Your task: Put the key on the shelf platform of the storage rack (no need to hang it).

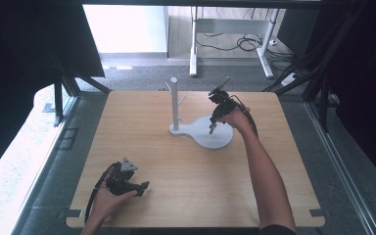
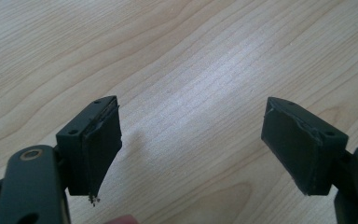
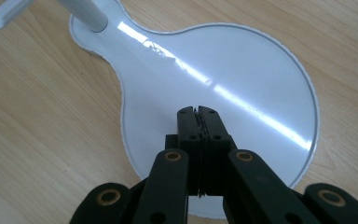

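A white stand with an upright post [image 1: 175, 103] and short pegs rises from a flat white base [image 1: 213, 142] near the table's middle. My right gripper [image 1: 211, 131] points down at the round part of that base [image 3: 242, 79], jaws pressed together with nothing between them; whether its tips touch the base cannot be told. My left gripper [image 1: 144, 185] rests low near the table's front left, held in a hand. Its pads [image 2: 100, 144] stand wide apart over bare wood.
The wooden table [image 1: 186, 196] has notches at its front corners. Beyond its far edge stand a white desk frame [image 1: 230, 34] and loose cables on grey carpet. Dark panels flank both sides.
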A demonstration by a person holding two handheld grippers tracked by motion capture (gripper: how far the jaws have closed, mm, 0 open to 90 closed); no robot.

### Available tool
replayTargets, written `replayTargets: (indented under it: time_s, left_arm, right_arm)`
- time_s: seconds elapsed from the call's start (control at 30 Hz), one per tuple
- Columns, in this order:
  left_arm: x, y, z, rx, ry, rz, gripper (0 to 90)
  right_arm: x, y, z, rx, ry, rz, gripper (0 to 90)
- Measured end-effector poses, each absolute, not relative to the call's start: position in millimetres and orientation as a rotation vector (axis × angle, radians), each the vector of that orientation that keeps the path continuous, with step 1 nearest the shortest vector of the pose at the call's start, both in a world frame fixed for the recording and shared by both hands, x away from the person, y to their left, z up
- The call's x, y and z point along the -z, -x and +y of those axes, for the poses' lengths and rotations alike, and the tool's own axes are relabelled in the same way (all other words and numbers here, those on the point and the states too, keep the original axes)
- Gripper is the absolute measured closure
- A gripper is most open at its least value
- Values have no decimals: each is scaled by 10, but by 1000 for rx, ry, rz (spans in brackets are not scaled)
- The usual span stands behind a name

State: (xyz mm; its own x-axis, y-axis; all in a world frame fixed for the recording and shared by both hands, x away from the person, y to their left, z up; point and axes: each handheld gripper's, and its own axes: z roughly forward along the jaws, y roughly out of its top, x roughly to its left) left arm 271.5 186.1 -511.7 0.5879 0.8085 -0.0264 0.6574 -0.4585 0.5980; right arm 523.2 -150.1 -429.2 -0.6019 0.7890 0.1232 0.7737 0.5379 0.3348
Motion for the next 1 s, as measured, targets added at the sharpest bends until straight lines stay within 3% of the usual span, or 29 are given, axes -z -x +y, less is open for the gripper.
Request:
replayTargets:
  time_s: [0.9,1.0]
  left_arm:
    - [5134,-2716,1833,-344,-2260,1159,202]
    - [5137,-2716,1827,-342,-2265,1156,202]
  right_arm:
    - [4718,-5336,-1548,-526,-1452,2645,883]
    - [4728,-5324,-1536,-513,-1427,2645,829]
